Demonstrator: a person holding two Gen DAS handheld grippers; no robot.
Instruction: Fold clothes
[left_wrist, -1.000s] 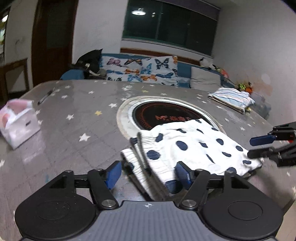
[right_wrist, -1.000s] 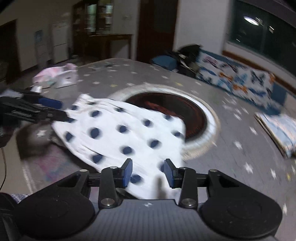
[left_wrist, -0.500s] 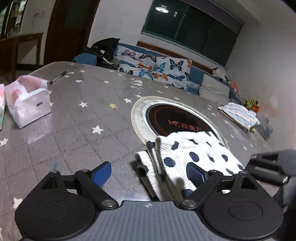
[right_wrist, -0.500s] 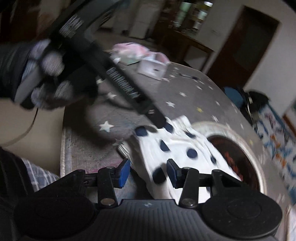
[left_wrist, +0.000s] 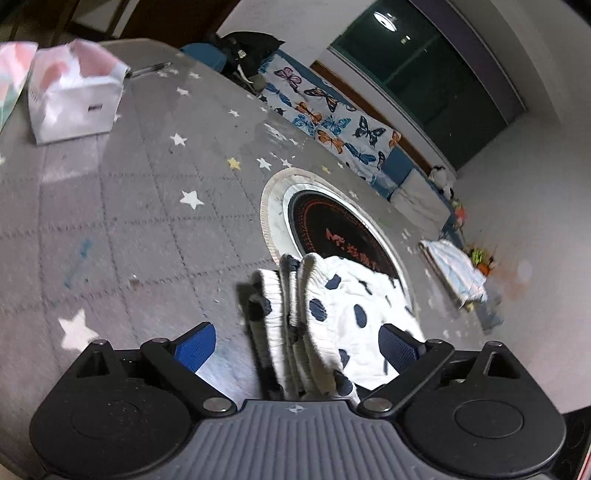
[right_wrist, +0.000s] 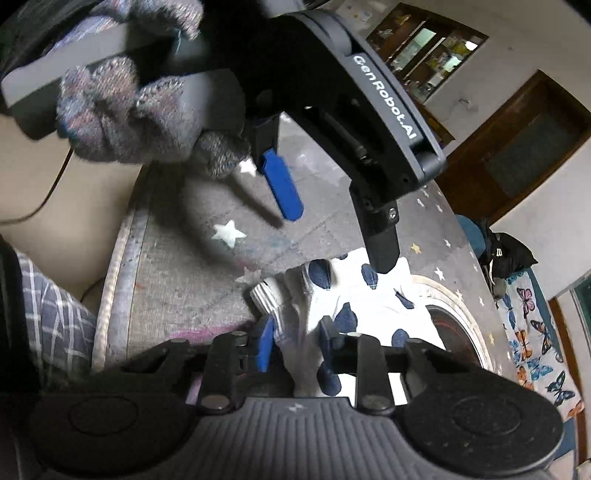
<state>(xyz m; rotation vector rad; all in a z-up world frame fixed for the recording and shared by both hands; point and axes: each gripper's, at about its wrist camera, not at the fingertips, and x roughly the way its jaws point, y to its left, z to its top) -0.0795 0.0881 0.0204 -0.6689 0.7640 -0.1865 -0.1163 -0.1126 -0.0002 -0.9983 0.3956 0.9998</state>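
A folded white garment with navy dots (left_wrist: 332, 317) lies on the grey star-patterned table, partly over the round black hotplate (left_wrist: 332, 229). My left gripper (left_wrist: 295, 347) is open wide, its blue pads straddling the garment's near folded edge from above. It also shows in the right wrist view (right_wrist: 332, 214), held by a gloved hand above the table. My right gripper (right_wrist: 295, 343) has its jaws drawn in on the garment's (right_wrist: 369, 306) ribbed corner.
A white and pink tissue box (left_wrist: 74, 99) stands at the table's far left. A folded striped cloth (left_wrist: 454, 269) lies at the far right edge. A butterfly-print sofa (left_wrist: 332, 118) lies beyond. The table's near rim (right_wrist: 118, 277) and my plaid trouser leg are at left.
My left gripper has risen and tilted over the garment's edge, opening wider. My right gripper has swung round to the garment's corner and closed on it.
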